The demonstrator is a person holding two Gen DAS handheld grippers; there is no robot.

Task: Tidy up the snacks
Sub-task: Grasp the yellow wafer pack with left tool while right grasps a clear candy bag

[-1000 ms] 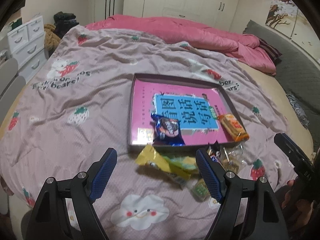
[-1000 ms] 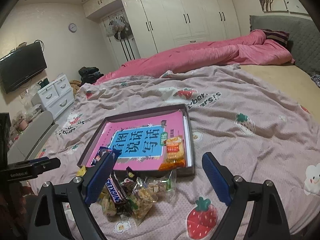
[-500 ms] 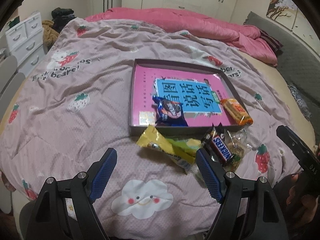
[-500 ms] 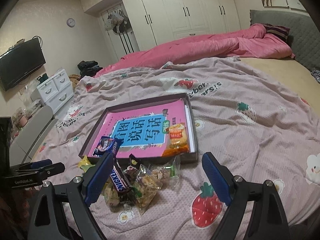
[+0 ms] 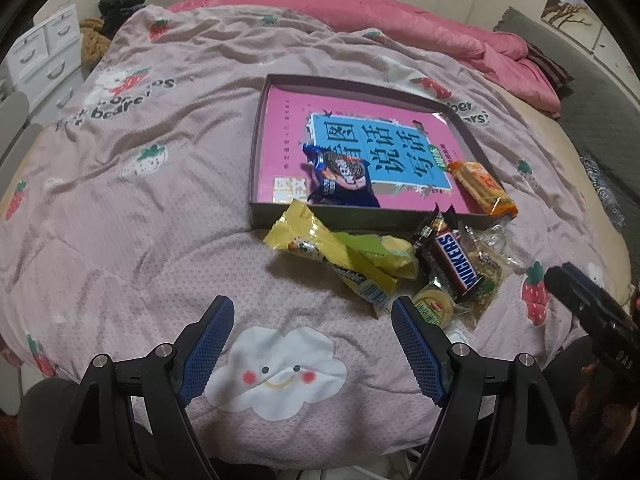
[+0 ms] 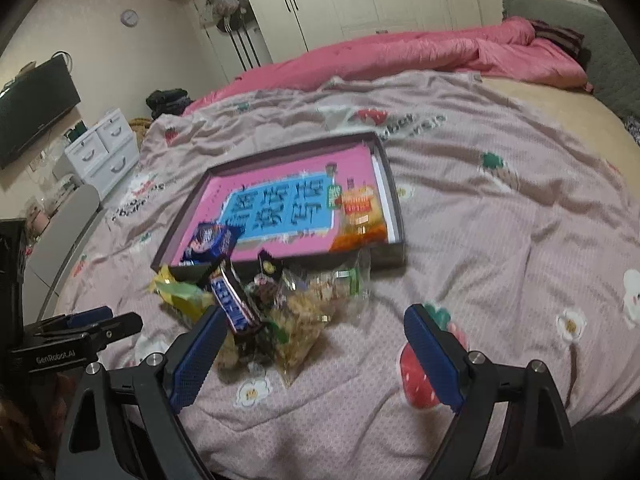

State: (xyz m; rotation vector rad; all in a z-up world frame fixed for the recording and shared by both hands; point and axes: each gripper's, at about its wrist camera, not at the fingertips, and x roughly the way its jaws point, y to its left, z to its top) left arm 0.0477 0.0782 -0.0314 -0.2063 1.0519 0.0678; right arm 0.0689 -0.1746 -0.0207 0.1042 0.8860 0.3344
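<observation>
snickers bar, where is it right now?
The Snickers bar lies on the bedspread in the loose snack pile just outside the tray, right of the yellow packet in the left wrist view, touching neither gripper.

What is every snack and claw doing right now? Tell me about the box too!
Left claw: open, holding nothing.
Right claw: open, holding nothing.
Box: open, no lid on, pink book lying flat inside.
Oreo pack: sealed, lying in the box.
Orange cracker pack: sealed, resting over the box's corner.
Snickers bar: wrapped, lying on the bedspread pile.
Yellow packet: on the bedspread, leaning against the box.
</observation>
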